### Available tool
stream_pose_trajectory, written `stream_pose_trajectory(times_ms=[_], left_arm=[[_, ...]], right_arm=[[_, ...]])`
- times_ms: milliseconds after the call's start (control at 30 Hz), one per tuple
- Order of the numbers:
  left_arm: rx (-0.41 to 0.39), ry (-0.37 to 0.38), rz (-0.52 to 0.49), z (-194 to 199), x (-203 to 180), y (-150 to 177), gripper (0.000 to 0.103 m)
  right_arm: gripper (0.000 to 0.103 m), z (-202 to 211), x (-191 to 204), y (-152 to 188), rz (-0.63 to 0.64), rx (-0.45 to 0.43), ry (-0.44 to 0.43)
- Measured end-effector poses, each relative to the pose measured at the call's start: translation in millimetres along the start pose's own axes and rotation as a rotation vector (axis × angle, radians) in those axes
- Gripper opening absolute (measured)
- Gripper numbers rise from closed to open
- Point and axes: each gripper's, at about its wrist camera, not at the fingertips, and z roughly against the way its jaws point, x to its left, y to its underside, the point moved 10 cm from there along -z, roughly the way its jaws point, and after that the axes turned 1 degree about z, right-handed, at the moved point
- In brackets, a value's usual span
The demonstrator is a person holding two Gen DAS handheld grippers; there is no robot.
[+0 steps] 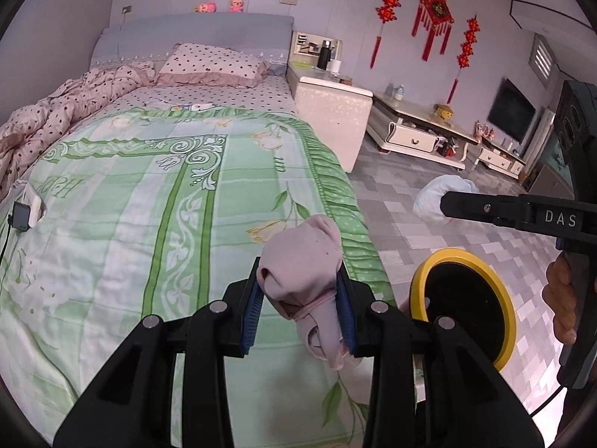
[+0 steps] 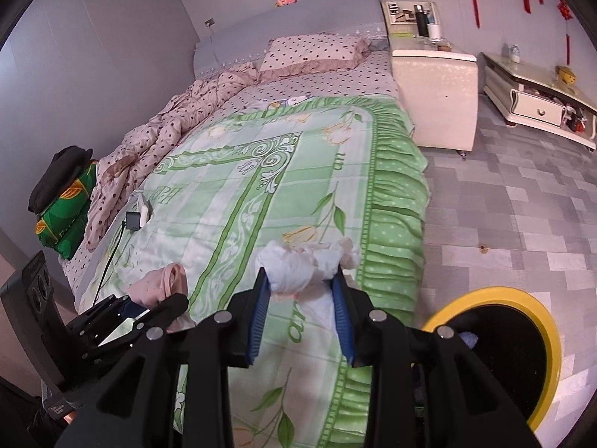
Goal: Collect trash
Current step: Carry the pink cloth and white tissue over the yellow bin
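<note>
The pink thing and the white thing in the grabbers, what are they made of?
The pink thing in the left gripper looks like soft knitted cloth, maybe a sock: matte, folded, with a stitched edge. The white thing in the right gripper looks like crumpled tissue or thin cloth; its wrinkles leave that open.

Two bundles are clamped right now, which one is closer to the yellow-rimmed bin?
The white crumpled bundle in the right tongs. It hangs over the bed's edge beside the yellow-rimmed bin; the pink cloth bundle in the left tongs sits farther from it.
</note>
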Motion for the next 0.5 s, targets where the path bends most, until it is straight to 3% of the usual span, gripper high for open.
stream_pose_trajectory(times_ms=[500], left_arm=[[0.087, 0.14, -0.136, -34.8, -149.1, 11.7, 0.034]], right_arm=[[0.031, 67.1, -124.3, 25.4, -0.183, -0.076, 0.125]])
